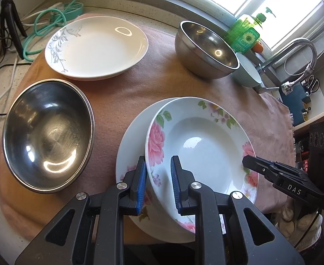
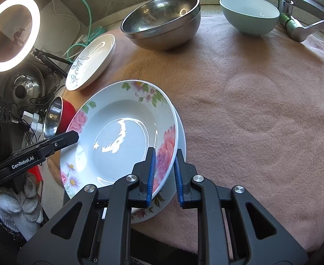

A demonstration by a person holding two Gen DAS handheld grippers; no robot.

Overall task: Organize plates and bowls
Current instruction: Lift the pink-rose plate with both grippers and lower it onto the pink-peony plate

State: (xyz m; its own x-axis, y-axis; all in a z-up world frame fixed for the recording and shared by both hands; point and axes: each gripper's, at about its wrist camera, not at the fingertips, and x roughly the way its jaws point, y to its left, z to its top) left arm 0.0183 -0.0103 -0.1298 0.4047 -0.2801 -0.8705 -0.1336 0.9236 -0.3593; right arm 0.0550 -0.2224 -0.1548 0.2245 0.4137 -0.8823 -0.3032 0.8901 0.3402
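Both grippers on the top floral plate point(image 1: 202, 142), opposite rims.
Left gripper point(image 1: 158, 177) and right gripper point(image 2: 164, 172) part-open, straddling rim, pads not visibly pinching; tilted on lower plate point(image 1: 128, 154).

Left gripper point(image 1: 158, 165) and right gripper point(image 2: 164, 158) part-open, fingers angled inward.

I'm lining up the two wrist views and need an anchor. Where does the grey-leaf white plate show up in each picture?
Left wrist: the grey-leaf plate lies upper left, beyond the steel bowl nearest that camera.
Right wrist: the same plate sits left of centre, tilted by the lens, below the ring light.
Shared landmark: the far steel bowl to the plate's right in both views.
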